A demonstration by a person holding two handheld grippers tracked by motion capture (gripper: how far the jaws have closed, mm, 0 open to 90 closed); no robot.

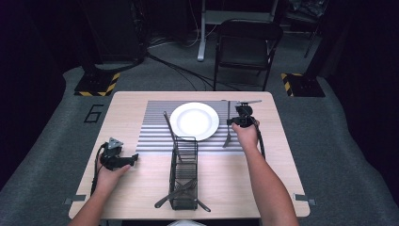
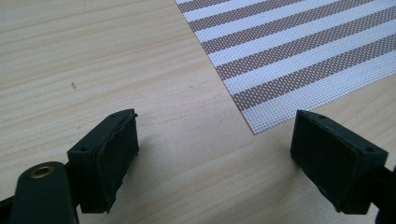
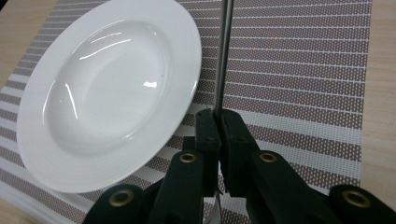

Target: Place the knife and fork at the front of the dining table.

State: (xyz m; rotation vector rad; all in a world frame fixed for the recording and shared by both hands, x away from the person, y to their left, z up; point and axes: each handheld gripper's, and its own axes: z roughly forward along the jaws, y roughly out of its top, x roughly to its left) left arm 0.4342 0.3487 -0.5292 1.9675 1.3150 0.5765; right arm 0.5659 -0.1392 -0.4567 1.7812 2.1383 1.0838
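A white deep plate (image 1: 194,121) (image 3: 107,88) rests on a striped placemat (image 1: 155,127) (image 3: 303,70). Just right of the plate lies a slim metal piece of cutlery (image 1: 228,134) (image 3: 223,56), its handle pointing away across the mat. My right gripper (image 1: 231,122) (image 3: 218,116) is shut on that handle, low over the mat; I cannot tell what kind of cutlery it is. My left gripper (image 1: 133,159) (image 2: 217,135) sits open and holds nothing, low over bare wood at the table's left, just off the placemat's corner (image 2: 289,51).
A black wire cutlery caddy (image 1: 183,174) stands at the front centre with a long utensil (image 1: 168,126) leaning out toward the plate and dark utensils (image 1: 165,199) sticking out near the front edge. A folding chair (image 1: 247,44) stands beyond the table.
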